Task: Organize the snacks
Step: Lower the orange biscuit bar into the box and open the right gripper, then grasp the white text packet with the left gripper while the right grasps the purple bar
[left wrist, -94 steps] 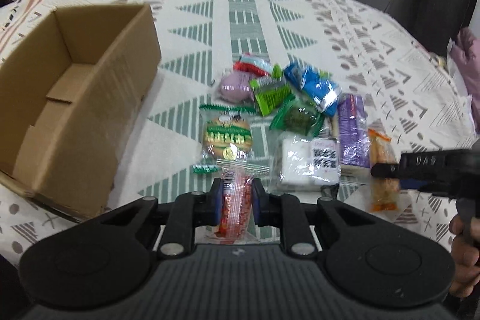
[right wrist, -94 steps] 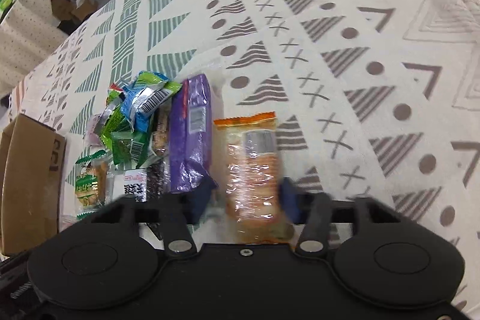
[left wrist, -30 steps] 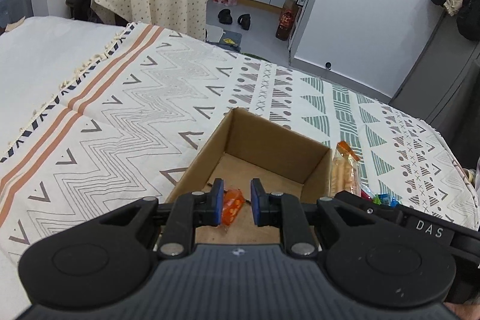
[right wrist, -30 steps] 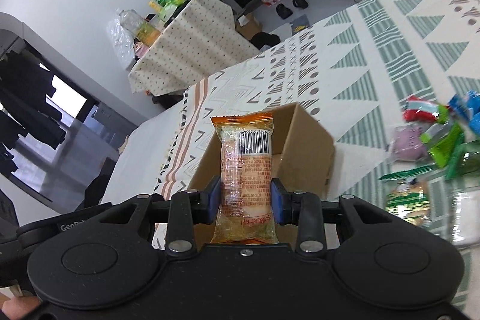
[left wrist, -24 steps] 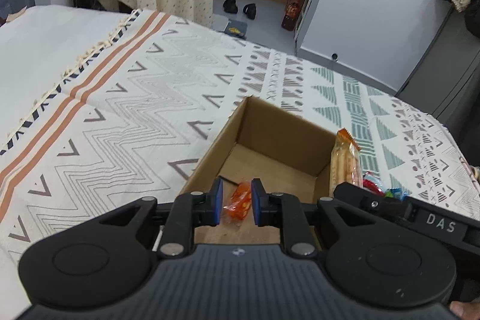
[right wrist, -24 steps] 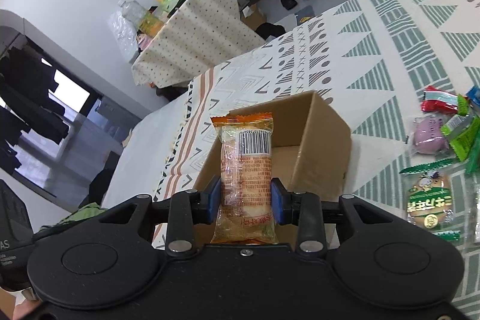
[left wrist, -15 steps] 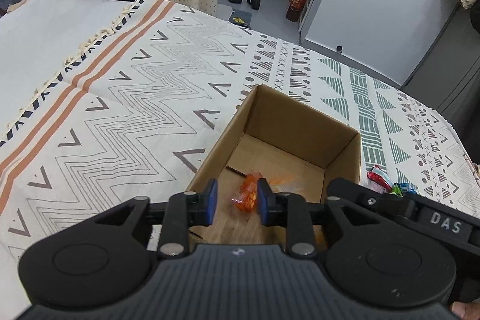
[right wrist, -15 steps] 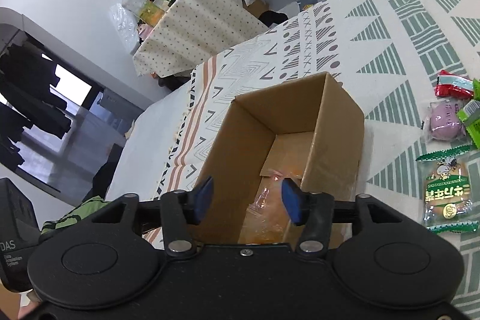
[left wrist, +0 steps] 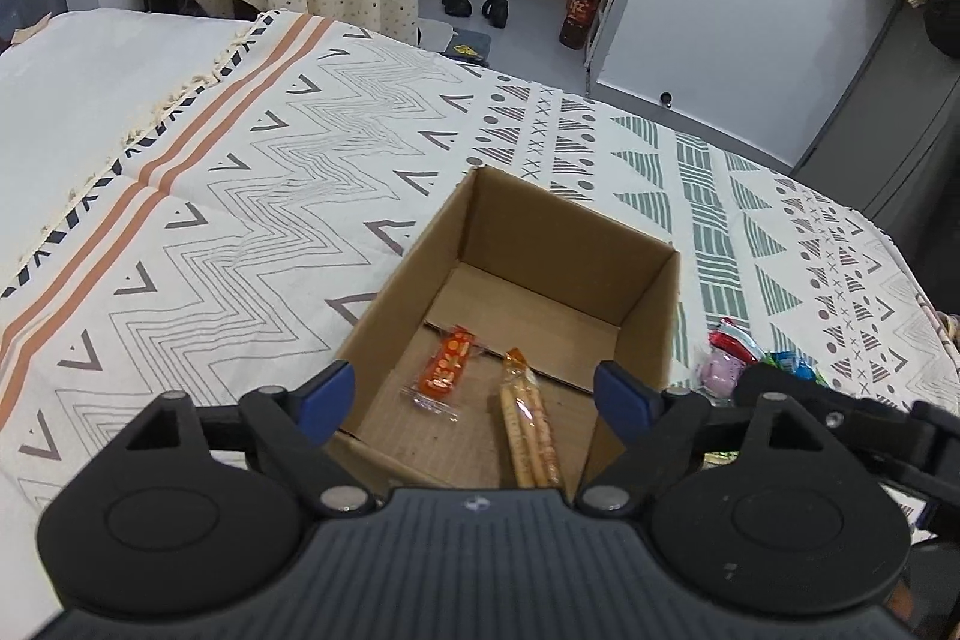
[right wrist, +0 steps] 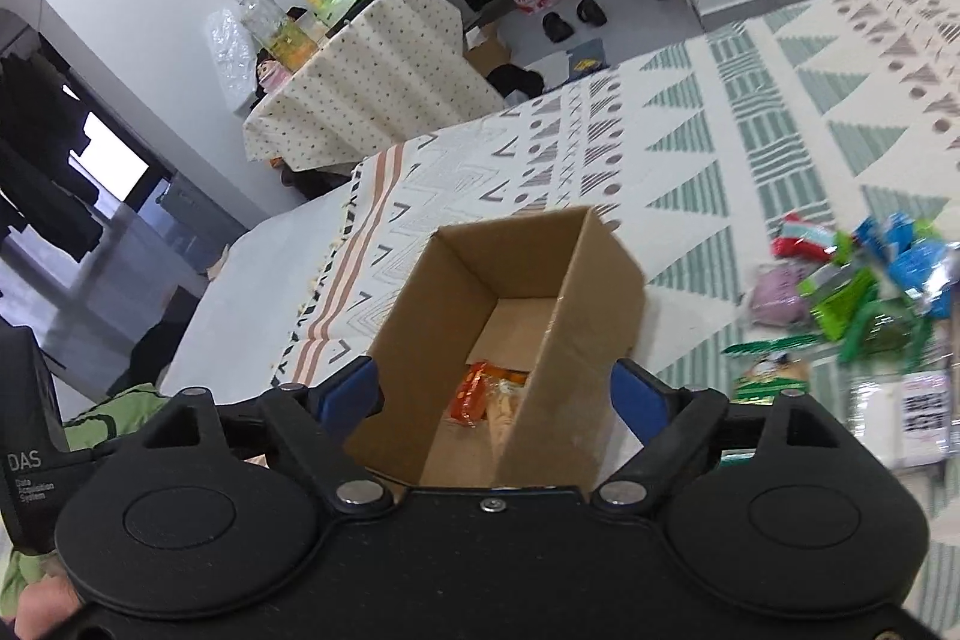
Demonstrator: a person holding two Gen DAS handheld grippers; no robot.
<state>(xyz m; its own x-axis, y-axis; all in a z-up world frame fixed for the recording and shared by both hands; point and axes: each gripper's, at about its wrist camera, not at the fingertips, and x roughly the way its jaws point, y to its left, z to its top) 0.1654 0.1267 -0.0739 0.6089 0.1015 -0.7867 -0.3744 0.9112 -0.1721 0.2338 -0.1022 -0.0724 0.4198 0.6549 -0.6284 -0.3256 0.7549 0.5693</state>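
Claws both gape wide and empty as I hold left claw (left wrist: pixel 474 394) and right claw (right wrist: pixel 495 394) over the brown cardboard box (left wrist: pixel 651 316); its wall half hides the orange snack packets (right wrist: pixel 480 391).

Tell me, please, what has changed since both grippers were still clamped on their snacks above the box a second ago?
Both let go: the left gripper dropped the small red packet and the right gripper the long orange packet into the cardboard box; both jaws now stand wide open. The box and the snack pile stayed put.
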